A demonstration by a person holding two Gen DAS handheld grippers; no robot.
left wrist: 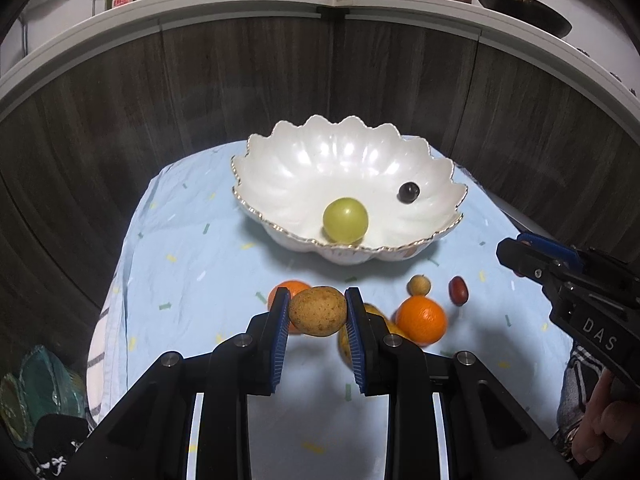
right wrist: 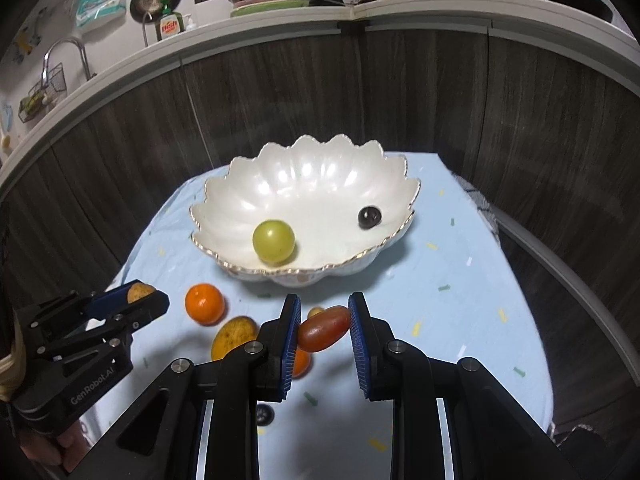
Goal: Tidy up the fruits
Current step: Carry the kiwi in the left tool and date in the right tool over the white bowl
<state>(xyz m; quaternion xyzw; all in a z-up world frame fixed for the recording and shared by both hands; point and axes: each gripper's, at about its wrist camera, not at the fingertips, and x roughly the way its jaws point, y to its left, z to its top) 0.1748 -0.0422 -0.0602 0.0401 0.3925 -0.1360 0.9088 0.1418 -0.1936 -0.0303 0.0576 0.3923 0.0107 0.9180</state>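
Observation:
A white scalloped bowl [left wrist: 304, 168] [right wrist: 320, 176] sits on the blue cloth and holds a green round fruit [left wrist: 345, 220] [right wrist: 274, 241] and a dark grape [left wrist: 408, 193] [right wrist: 369, 217]. My left gripper [left wrist: 318, 312] is shut on a brown speckled fruit [left wrist: 318, 311], held above the cloth in front of the bowl; it also shows in the right wrist view [right wrist: 140, 292]. My right gripper [right wrist: 324, 326] is shut on a red oblong fruit [right wrist: 324, 328]. Two oranges [left wrist: 421, 319] [right wrist: 205, 303], a yellow fruit [right wrist: 234, 336], a small tan fruit [left wrist: 419, 285] and a red fruit [left wrist: 458, 289] lie on the cloth.
The blue cloth [left wrist: 192, 248] [right wrist: 472, 280] covers a small table against dark wood cabinet fronts. A white counter above carries dishes, pans and a soap bottle [right wrist: 169, 24]. The right gripper body [left wrist: 576, 288] reaches in from the right.

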